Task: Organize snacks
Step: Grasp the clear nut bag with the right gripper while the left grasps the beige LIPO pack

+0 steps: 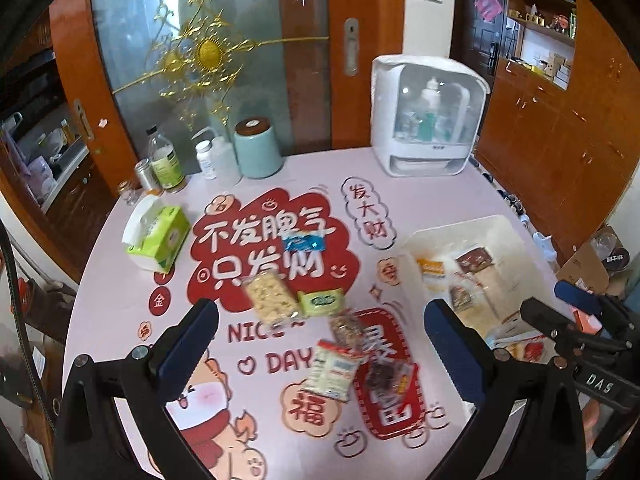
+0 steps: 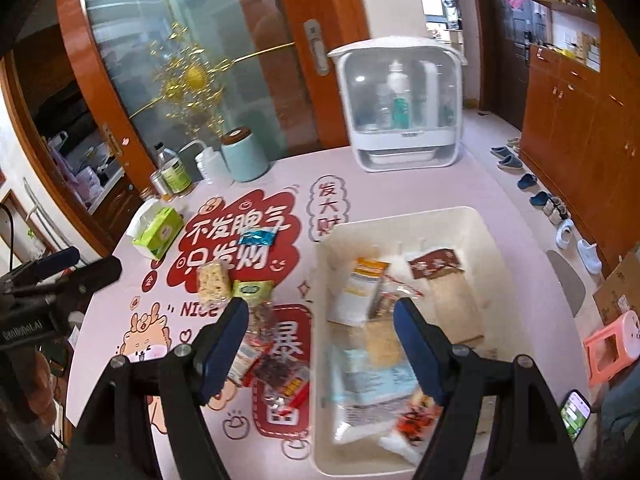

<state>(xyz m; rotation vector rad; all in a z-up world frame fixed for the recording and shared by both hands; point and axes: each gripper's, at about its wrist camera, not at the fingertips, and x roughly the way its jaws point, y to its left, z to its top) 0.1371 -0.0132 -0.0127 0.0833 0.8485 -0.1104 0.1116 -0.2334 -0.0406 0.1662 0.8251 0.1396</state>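
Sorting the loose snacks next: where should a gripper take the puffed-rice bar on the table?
Across the narrow width of the puffed-rice bar, from above. It lies flat; its long left edge is clear, while the green packet crowds its lower right.

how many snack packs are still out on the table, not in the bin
6: blue pack farthest, rice cake beside green pack, then nut pack, white pack and dark pack nearest. Others may be hidden.

A round counter point(image 2: 460, 184) with a pink printed cover stands before an orange wooden sliding door point(image 2: 192, 52) whose frosted glass carries a gold ornament point(image 2: 192, 76). Orange wooden cabinets point(image 2: 580, 120) with open shelves line the right wall, shoes point(image 2: 532, 196) ranked along their foot on the pale floor. A dark door point(image 2: 508, 32) closes the far corner.
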